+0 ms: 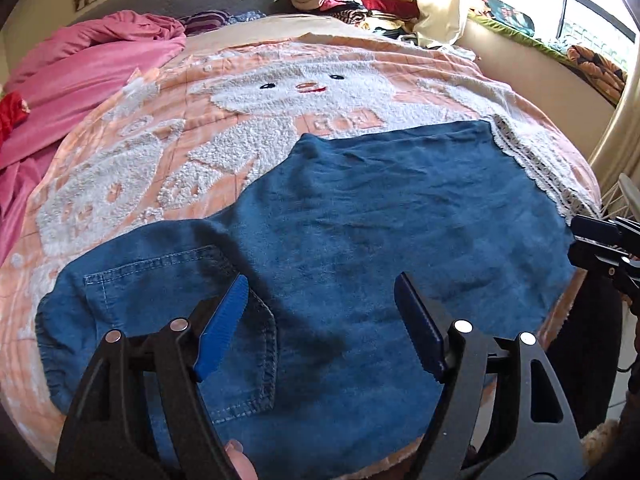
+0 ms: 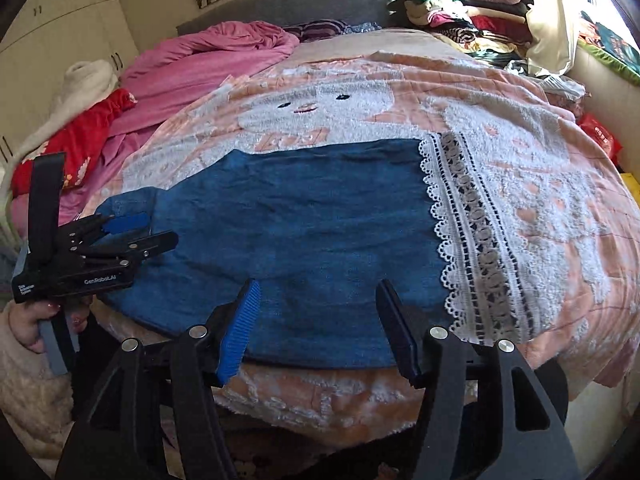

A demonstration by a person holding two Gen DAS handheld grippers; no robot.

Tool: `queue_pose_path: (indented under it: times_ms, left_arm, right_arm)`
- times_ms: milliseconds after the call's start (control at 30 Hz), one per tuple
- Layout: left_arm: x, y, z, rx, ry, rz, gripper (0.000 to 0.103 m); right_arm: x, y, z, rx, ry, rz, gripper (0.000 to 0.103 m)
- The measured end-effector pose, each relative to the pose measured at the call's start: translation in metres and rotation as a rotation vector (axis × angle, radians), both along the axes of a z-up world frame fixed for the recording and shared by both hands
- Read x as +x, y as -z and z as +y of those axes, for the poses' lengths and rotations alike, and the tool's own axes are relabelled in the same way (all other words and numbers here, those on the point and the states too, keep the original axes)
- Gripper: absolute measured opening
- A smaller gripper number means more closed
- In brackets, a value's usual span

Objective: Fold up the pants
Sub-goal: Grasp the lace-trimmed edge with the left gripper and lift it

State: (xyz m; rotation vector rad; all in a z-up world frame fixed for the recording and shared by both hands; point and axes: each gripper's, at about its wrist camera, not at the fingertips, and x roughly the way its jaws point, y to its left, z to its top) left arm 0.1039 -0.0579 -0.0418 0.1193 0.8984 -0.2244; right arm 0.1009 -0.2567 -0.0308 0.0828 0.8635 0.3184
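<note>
Both grippers are black, with ribbed blue pads point(image 1: 222, 328) and round silver bolts point(image 2: 198, 332). The left gripper point(image 2: 124, 232), at the right-wrist view's left edge, carries white lettering. Below it shows a fluffy cream sleeve point(image 2: 28, 392), and the fingernails look painted pink.

- pants point(image 1: 392, 216): dark blue denim, with lighter blue stitching round the pocket point(image 1: 180, 320).
- lace hem point(image 2: 468, 232): white openwork, scalloped at the edge, with a grey band of rings down its middle.
- blanket point(image 1: 132, 160): peach-pink with faint grid lines and a fluffy white bear figure that has black eyes and a red mouth.
- quilt point(image 1: 80, 64): plain pink.
- cloth point(image 2: 84, 136) beside the quilt: red, seemingly with small pale flowers, though it is blurred.
- left gripper point(image 1: 320, 308): black, with bright blue ribbed pads.
- right gripper point(image 2: 316, 312): black, with the same blue pads.
- clothes pile point(image 2: 464, 12): green, cream, maroon, black-and-white stripes.
</note>
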Motion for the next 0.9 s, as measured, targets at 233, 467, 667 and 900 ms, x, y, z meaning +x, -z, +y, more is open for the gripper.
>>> queue_pose_path:
  times_ms: [233,467,667,900]
  left_arm:
    - [0.028,0.026,0.032,-0.049,-0.043,0.094,0.071]
    - [0.025,0.017,0.035,-0.102,-0.048,0.082,0.072]
    - [0.011,-0.025,0.036,-0.137,-0.036,0.01,0.072]
    - [0.014,-0.072,0.019,-0.187,0.058,-0.064,0.073]
  right_arm:
    - [0.016,0.028,-0.011,-0.012,0.079,0.094,0.059]
    - [0.002,0.019,-0.037,0.115,0.107,0.056,0.059]
    - [-0.033,-0.012,-0.073,0.128,0.2,-0.035,0.073]
    - [-0.053,-0.016,-0.101,0.139,0.275,-0.05,0.073]
